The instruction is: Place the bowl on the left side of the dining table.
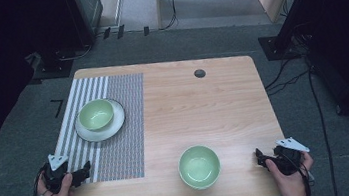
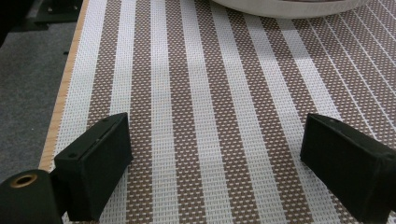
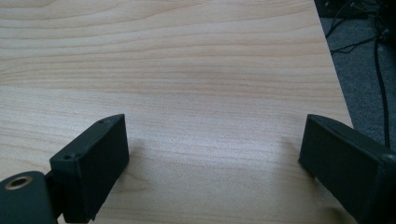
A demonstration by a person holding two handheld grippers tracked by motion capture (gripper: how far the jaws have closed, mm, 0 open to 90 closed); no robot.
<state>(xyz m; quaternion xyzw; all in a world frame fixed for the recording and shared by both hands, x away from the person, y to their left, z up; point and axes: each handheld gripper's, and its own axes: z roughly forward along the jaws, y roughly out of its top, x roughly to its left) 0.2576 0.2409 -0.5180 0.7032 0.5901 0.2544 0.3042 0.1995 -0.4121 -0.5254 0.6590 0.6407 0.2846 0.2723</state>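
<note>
One pale green bowl [image 1: 96, 113] rests on a white plate [image 1: 115, 126] on the striped placemat [image 1: 123, 149] at the table's left. A second green bowl [image 1: 199, 166] stands on bare wood near the front edge. My left gripper [image 1: 85, 171] sits at the mat's near left corner, open, with just striped mat between its jaws [image 2: 215, 135]. The plate's rim [image 2: 285, 8] lies ahead of it. My right gripper [image 1: 259, 155] rests at the front right of the table, right of the second bowl, open over bare wood [image 3: 215, 135].
The wooden table [image 1: 204, 109] has a dark round grommet [image 1: 199, 73] near its far edge. Cables [image 1: 312, 91] trail over the grey carpet to the right. Dark stands and equipment sit beyond the table's far corners.
</note>
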